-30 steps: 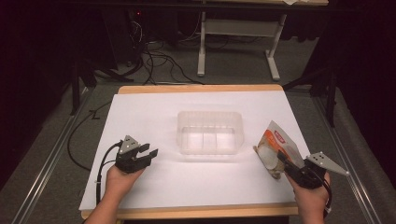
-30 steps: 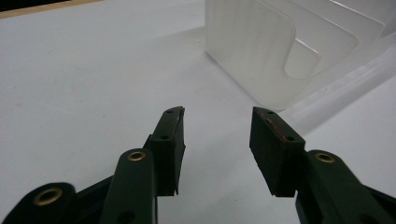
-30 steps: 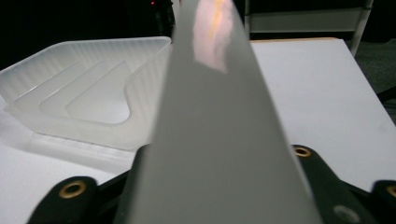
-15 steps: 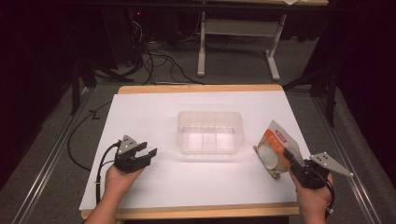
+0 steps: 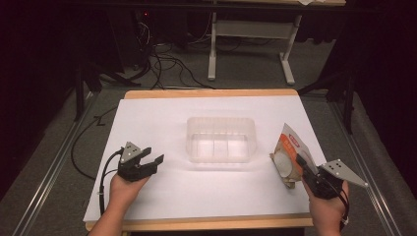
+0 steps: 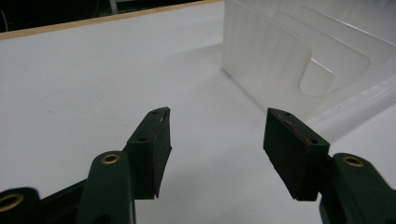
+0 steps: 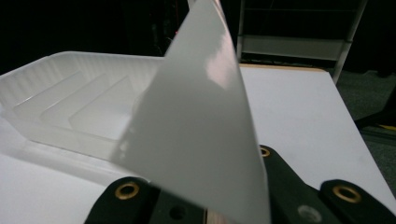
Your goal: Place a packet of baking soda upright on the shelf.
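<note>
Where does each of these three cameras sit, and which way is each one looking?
High view: above the person's side, looking forward and down on the table; both hands show, left gripper open and empty, right gripper shut on the packet.
Left gripper view: rides the left gripper, looking past its fingers at the tray.
Right gripper view: rides the right gripper, behind the packet.
All three views share the tray.

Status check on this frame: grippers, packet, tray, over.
Right gripper shut on packet. Left gripper open, empty, jaws just opening. Clear tray between them, path unobstructed.
</note>
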`<state>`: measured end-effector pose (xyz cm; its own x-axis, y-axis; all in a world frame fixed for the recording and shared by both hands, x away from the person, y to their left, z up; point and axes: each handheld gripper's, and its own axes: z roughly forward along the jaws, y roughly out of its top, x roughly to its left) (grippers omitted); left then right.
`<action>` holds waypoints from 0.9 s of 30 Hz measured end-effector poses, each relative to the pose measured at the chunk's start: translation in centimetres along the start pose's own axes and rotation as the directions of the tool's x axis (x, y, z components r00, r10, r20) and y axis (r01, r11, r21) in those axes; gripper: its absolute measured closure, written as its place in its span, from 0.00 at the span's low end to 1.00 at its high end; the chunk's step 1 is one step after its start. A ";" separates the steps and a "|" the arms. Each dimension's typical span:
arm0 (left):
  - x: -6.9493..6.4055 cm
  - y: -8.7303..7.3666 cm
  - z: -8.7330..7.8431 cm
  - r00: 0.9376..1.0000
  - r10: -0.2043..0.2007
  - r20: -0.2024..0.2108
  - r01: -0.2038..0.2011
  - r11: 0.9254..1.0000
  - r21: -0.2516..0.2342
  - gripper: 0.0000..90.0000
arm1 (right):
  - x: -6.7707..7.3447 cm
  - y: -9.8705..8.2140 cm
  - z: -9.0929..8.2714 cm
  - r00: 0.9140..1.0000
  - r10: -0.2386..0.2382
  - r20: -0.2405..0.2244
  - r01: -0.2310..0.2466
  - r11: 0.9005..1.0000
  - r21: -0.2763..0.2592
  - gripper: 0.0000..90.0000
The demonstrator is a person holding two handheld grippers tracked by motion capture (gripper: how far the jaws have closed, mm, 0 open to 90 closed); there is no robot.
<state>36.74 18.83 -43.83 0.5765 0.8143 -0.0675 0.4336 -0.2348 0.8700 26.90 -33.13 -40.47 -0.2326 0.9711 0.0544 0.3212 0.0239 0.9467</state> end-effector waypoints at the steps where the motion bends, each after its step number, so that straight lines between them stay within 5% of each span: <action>1: 0.0 0.0 0.0 1.000 0.002 -0.001 -0.002 1.000 -0.002 0.46 | 0.1 0.1 -0.2 1.000 0.001 0.003 -0.001 1.000 -0.010 1.00; 23: 0.0 0.0 0.0 1.000 0.000 -0.014 -0.001 1.000 -0.011 0.41 | 1.1 3.7 -2.2 0.998 0.053 -0.026 -0.057 0.987 -0.147 1.00; 27: 0.2 0.0 -0.1 1.000 -0.011 -0.020 0.011 1.000 -0.007 0.49 | 1.7 4.6 -2.0 0.997 0.056 -0.047 -0.063 0.985 -0.160 1.00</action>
<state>36.76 19.07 -43.81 0.5578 0.8272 -0.0678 0.4351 -0.2218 0.8726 26.12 -31.83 -35.32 -0.2574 0.9585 0.1225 0.1839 -0.0758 0.9800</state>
